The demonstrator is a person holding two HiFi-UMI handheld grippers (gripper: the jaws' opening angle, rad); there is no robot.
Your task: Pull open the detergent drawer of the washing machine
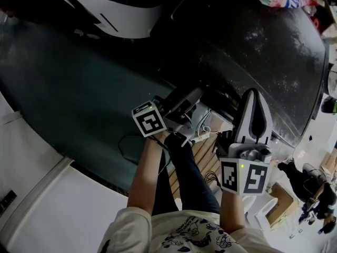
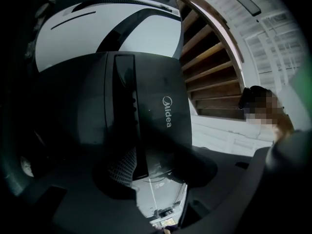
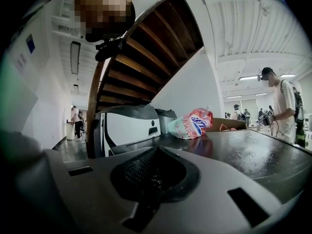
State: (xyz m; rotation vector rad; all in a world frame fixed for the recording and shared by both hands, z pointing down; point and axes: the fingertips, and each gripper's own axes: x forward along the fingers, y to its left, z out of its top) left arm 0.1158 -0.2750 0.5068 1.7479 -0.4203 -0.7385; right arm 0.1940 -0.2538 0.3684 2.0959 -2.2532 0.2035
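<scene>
with left gripper (image 2: 157,179) wide and empty, right gripper (image 3: 153,172) closed, hook a jaw into the centre-frame recess (image 2: 124,96) of the midea drawer front (image 2: 156,77); pull straight.

Close ahead of the fingers (image 2: 122,167) of the left gripper (image 2: 158,179) the way is blocked by a dark Midea panel (image 2: 156,96). Open room is left to their right, toward the wooden stairs (image 2: 209,77). Ahead of the fingers (image 3: 134,172) of the right gripper (image 3: 155,174), free room is found above the dark top (image 3: 253,150), bounded farther on by a pouch (image 3: 192,123) and a white appliance (image 3: 129,128).
</scene>
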